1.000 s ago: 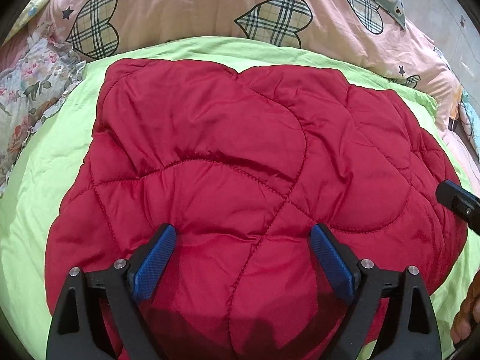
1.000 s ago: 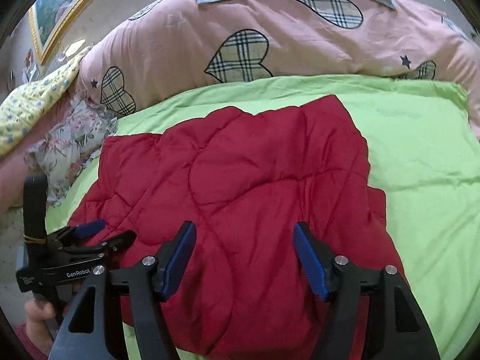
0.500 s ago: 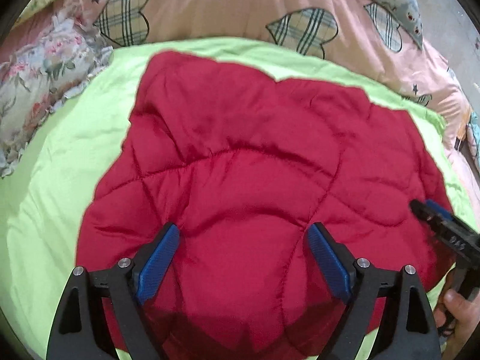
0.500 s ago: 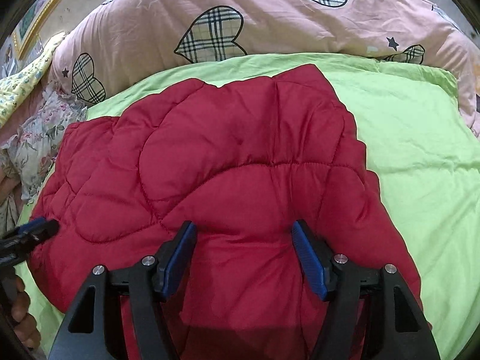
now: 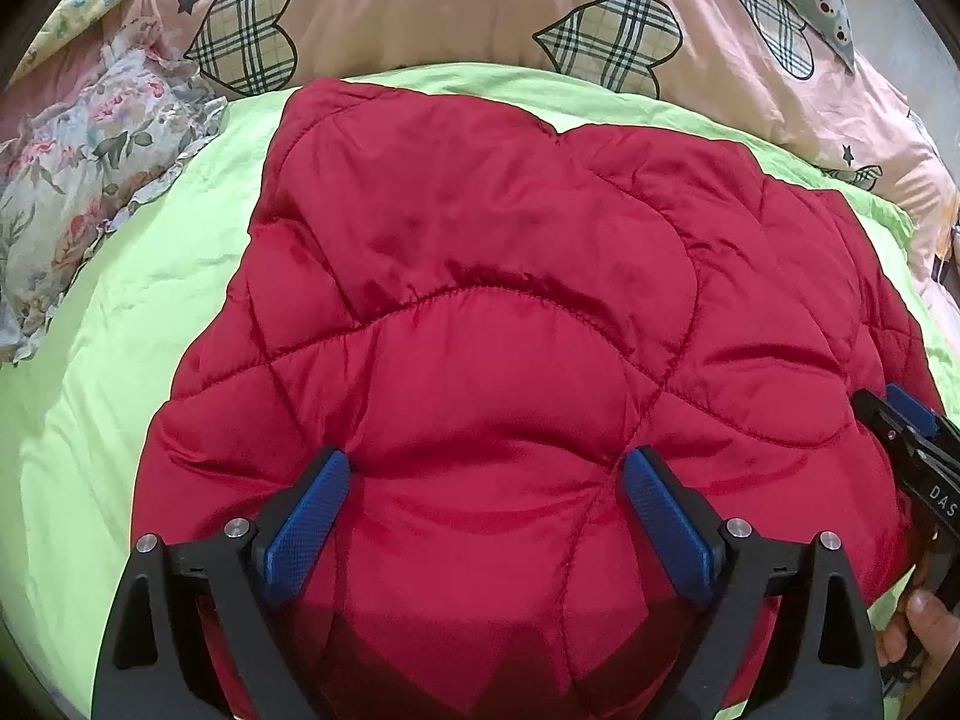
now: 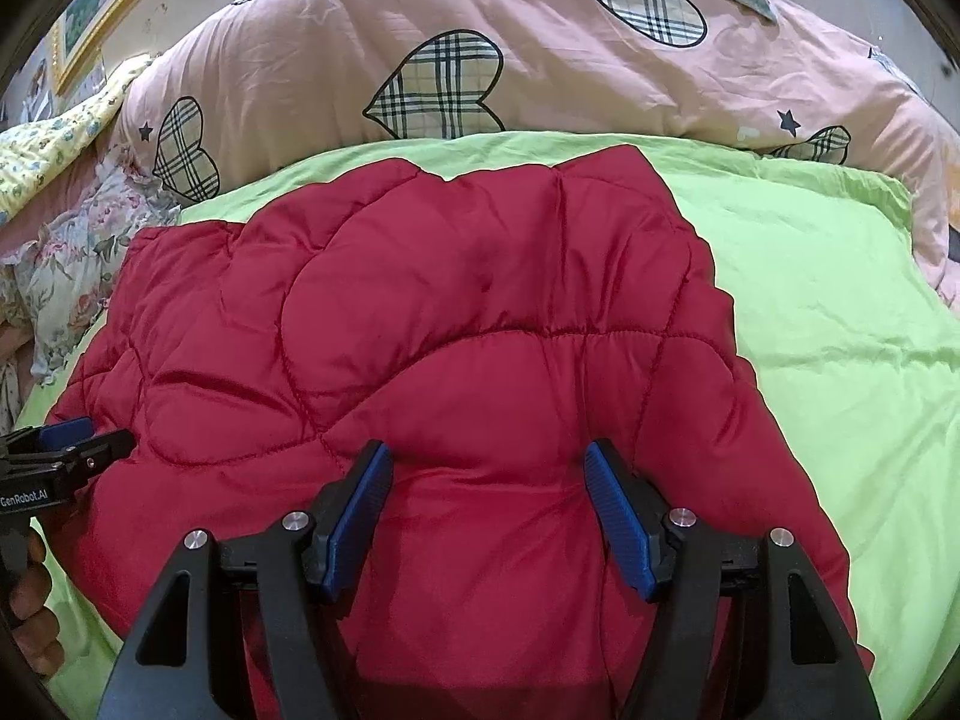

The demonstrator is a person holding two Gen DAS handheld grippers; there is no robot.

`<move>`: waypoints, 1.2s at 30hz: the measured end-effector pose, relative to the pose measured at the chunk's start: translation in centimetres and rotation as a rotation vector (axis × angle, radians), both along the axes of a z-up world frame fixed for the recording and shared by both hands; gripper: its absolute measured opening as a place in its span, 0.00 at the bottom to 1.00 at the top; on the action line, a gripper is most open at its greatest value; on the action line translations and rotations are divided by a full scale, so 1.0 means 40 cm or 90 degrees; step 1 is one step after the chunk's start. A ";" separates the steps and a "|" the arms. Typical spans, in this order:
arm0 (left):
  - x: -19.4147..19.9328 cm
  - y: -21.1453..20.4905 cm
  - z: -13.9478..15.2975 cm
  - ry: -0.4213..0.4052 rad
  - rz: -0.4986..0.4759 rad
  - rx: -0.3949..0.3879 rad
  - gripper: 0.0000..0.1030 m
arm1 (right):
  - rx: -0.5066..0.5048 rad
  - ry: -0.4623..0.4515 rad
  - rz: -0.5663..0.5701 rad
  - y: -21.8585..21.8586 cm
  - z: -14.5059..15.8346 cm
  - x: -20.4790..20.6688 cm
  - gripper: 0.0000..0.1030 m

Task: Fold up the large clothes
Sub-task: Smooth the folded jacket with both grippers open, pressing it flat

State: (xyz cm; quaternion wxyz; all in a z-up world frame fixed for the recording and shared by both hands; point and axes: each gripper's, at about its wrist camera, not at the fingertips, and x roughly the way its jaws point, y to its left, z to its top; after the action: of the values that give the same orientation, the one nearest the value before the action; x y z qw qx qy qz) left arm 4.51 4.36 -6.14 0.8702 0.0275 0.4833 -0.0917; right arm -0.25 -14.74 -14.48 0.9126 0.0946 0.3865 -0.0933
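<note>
A red quilted padded jacket lies folded in a broad puffy bundle on a lime-green sheet; it also shows in the right wrist view. My left gripper is open, its blue pads pressed on the near part of the jacket. My right gripper is open too, resting on the jacket's near right part. Each gripper shows at the edge of the other's view: the right one and the left one.
A pink duvet with plaid hearts is piled along the far side. A floral ruffled pillow lies at the far left. The green sheet extends to the right of the jacket. A framed picture hangs at the upper left.
Both grippers stayed open over the jacket. The left view has swung so the jacket sits further right in it, and the right gripper has moved closer on the right.
</note>
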 end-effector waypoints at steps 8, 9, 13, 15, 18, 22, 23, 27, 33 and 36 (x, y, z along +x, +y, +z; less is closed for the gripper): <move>-0.004 -0.005 -0.002 0.000 -0.005 0.011 0.92 | 0.008 0.012 -0.018 0.013 0.037 -0.028 0.67; -0.003 -0.003 -0.001 0.001 -0.005 0.010 0.92 | 0.008 0.004 -0.015 0.026 0.053 -0.045 0.68; -0.008 -0.010 0.001 0.000 -0.001 0.012 0.92 | -0.023 0.012 0.016 0.079 0.072 -0.069 0.69; -0.018 -0.010 0.010 0.001 0.002 0.015 0.92 | -0.042 0.035 0.018 0.091 0.058 -0.062 0.69; -0.055 -0.006 0.039 -0.008 0.005 0.020 0.92 | -0.020 0.053 0.008 0.073 0.038 -0.054 0.71; -0.109 0.005 0.068 -0.019 0.010 0.033 0.92 | -0.016 0.059 0.006 0.068 0.039 -0.050 0.72; -0.121 0.006 0.073 -0.021 0.011 0.037 0.92 | -0.015 0.059 0.005 0.068 0.039 -0.051 0.72; -0.149 0.006 0.085 -0.023 0.011 0.051 0.92 | -0.008 0.061 0.002 0.066 0.044 -0.056 0.72; -0.154 0.007 0.083 -0.021 0.008 0.062 0.92 | 0.000 0.067 -0.003 0.069 0.049 -0.067 0.72; -0.152 0.010 0.082 -0.020 0.006 0.064 0.92 | -0.002 0.068 -0.002 0.073 0.056 -0.074 0.72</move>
State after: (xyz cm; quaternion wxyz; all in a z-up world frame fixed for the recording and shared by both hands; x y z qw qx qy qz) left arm -1.58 4.76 -2.85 0.8755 0.0702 0.4740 -0.0624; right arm -3.19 -11.82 -12.22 0.8905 0.0889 0.4347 -0.1005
